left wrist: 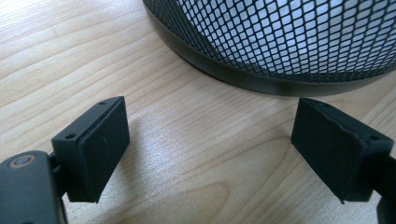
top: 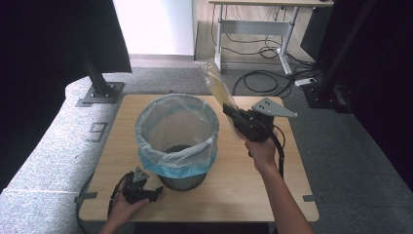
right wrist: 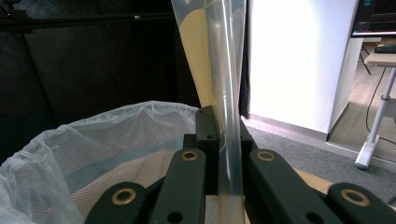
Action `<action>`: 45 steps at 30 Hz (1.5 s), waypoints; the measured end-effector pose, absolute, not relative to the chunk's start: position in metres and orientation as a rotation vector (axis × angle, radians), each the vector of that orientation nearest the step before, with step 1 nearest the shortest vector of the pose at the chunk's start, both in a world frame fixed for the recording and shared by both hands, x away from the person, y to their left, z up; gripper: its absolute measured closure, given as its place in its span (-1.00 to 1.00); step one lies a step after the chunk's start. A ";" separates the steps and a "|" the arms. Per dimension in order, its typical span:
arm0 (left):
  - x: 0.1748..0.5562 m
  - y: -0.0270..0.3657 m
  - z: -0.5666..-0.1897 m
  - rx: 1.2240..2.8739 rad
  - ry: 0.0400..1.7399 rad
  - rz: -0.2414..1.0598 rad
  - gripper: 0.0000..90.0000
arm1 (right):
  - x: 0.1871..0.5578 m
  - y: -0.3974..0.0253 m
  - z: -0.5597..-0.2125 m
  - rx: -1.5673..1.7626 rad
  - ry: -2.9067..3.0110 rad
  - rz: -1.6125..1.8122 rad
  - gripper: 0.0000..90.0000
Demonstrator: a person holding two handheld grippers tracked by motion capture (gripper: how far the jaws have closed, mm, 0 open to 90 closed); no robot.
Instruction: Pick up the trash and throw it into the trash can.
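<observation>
From the high view I see a mesh bin (top: 178, 141) lined with a pale plastic liner (top: 146, 146) standing near the middle of the wooden counter (top: 287, 190), between my two hands. My right tongs (top: 233, 113) are raised just beside the bin's rim on its right, clenched on a clear packet (top: 219, 85) with a yellowish filling that sticks up and away from me. My left tongs (top: 155, 193) lie low on the counter by the bin's base, at its near left. In the left gripper view, the pads (left wrist: 100, 149) stand wide apart, released, holding nothing, with bare counter (left wrist: 196, 158) between them and the bin's dark base ring (left wrist: 261, 84) just ahead. In the right gripper view, the packet (right wrist: 219, 70) rises upright from the closed jaws, with the liner's rim (right wrist: 107, 121) at the left below.
</observation>
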State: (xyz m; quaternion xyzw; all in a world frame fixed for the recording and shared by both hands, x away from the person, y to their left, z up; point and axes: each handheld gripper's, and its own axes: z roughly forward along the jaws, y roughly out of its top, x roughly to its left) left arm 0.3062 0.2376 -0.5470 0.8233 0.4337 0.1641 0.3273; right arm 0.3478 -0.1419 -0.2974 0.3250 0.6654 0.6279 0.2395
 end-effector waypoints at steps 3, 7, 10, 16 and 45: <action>0.306 0.238 -0.547 2.156 1.136 0.431 -0.75 | 0.348 -0.138 -0.295 0.883 1.826 1.724 0.94; 0.306 0.238 -0.547 2.157 1.135 0.429 -0.75 | 0.349 -0.131 -0.291 0.869 1.831 1.726 0.94; 0.306 0.238 -0.547 2.157 1.135 0.429 -0.75 | 0.351 -0.128 -0.289 0.864 1.837 1.724 0.94; 0.306 0.238 -0.547 2.157 1.134 0.429 -0.75 | 0.354 -0.122 -0.285 0.854 1.839 1.733 0.94; 0.305 0.238 -0.547 2.157 1.133 0.429 -0.74 | 0.369 -0.080 -0.272 0.822 1.864 1.762 0.94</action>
